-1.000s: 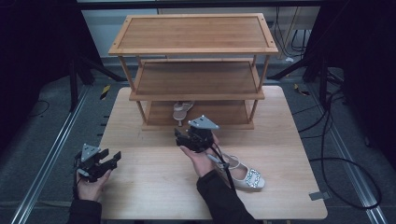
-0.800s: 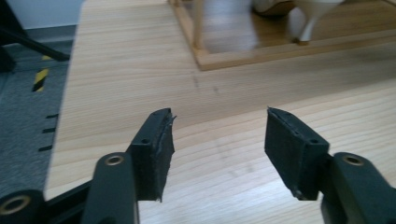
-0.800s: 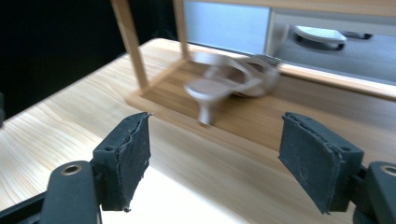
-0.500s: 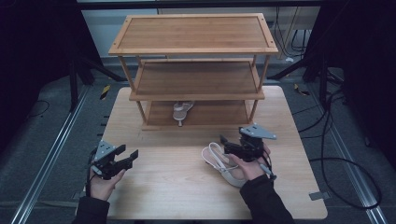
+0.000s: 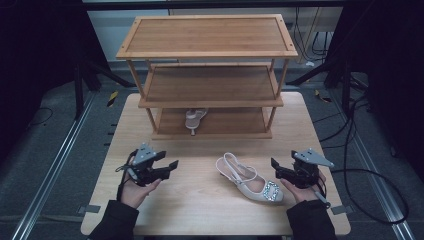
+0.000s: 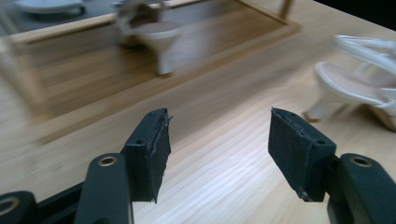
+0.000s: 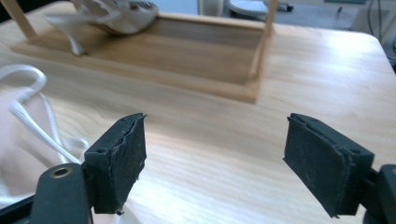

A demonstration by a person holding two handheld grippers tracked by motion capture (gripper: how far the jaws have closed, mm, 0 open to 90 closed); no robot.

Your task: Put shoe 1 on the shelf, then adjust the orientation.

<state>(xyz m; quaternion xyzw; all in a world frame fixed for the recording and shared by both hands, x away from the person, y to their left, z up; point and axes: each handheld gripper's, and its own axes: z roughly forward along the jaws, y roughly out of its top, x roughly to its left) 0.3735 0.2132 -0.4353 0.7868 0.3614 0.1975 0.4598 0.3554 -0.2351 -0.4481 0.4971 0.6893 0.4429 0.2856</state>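
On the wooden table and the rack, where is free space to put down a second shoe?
The light wooden table is bare between the left gripper and the white strappy heeled sandal. The bottom shelf of the three-tier wooden rack is free to the right of the pale sandal already there. It is crowded between the white sandal and the right gripper.
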